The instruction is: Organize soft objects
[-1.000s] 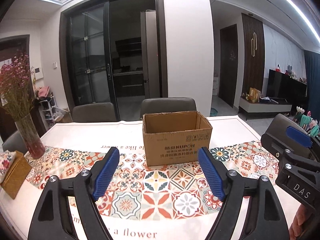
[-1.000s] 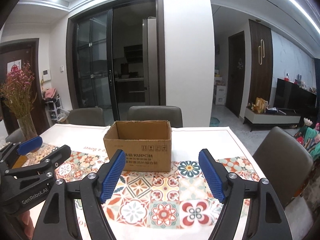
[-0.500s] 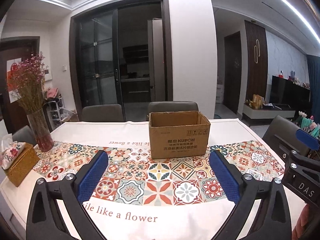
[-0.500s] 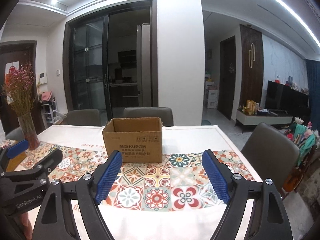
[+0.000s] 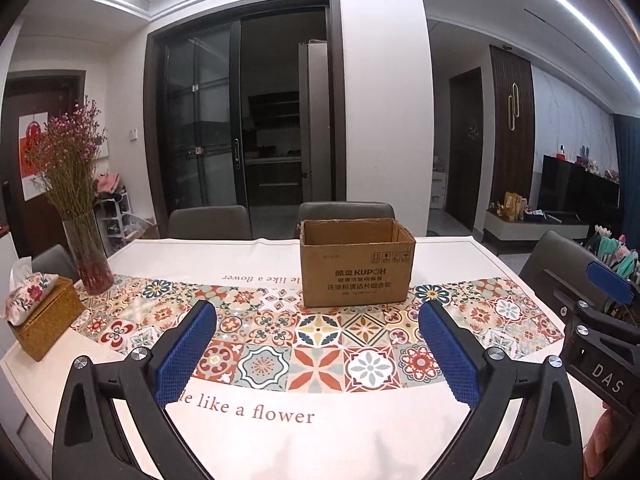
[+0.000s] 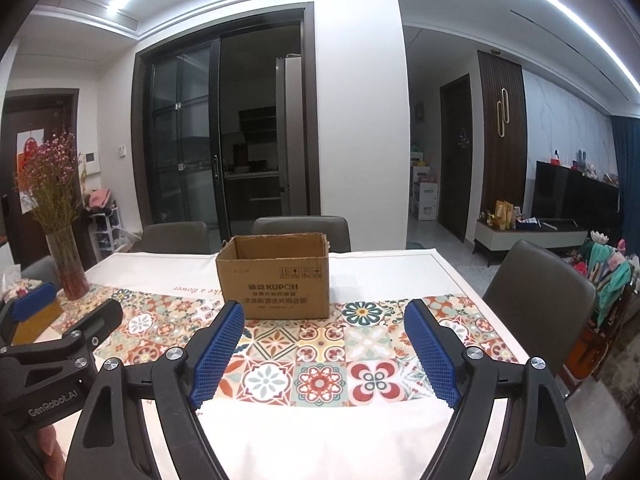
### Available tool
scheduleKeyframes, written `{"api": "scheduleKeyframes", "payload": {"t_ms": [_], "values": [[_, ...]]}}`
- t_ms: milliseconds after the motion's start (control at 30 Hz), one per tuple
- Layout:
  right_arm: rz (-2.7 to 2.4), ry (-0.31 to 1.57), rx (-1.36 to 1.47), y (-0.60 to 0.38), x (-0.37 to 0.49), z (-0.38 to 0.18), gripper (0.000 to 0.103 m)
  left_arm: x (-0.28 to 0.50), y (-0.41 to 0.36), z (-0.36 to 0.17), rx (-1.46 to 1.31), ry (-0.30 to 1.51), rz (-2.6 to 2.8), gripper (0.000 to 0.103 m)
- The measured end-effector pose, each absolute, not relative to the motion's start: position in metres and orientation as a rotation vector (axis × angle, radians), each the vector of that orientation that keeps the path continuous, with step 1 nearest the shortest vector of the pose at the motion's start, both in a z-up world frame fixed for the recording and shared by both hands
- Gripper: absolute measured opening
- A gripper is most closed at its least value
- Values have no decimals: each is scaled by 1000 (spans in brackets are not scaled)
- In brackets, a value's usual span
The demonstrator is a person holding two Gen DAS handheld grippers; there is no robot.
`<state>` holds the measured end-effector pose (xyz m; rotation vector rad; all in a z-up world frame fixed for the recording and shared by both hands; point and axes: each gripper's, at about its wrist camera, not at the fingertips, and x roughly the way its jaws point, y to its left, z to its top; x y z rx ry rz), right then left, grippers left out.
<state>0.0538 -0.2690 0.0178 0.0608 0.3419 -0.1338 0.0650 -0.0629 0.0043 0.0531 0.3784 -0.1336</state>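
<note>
Both claws spread wide and grip nothing: the left claw (image 5: 316, 344) and the right claw (image 6: 324, 344) hang side by side over the near edge of the counter (image 5: 280, 252), blue pads pointing at the far side. The task's only visible thing, an open cardboard box (image 5: 357, 270), stands upright on the counter well beyond the fingertips — ahead and slightly right of the left claw, ahead and slightly left of the right claw (image 6: 276, 280). Its flaps are up; the part of the inside that shows is bare cardboard, and the bottom is hidden. The front reads "KUPOH" above lines of Chinese print. A patterned tile cloth (image 5: 320, 340) covers the counter, with "like a flower" printed along the near edge. At far left stand a glass vase of dried pink flowers (image 5: 86, 256) and a woven tissue box (image 5: 44, 316). The claw bodies read "DAS" and "GenRobot.AI".
</note>
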Motion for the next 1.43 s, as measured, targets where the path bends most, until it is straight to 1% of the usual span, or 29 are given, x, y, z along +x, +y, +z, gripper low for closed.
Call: {"api": "scheduleKeyframes", "payload": {"t_ms": [1433], "values": [[-121,344,70,-263,48,13,83,50,-60,3,50,350,-109,103]]}}
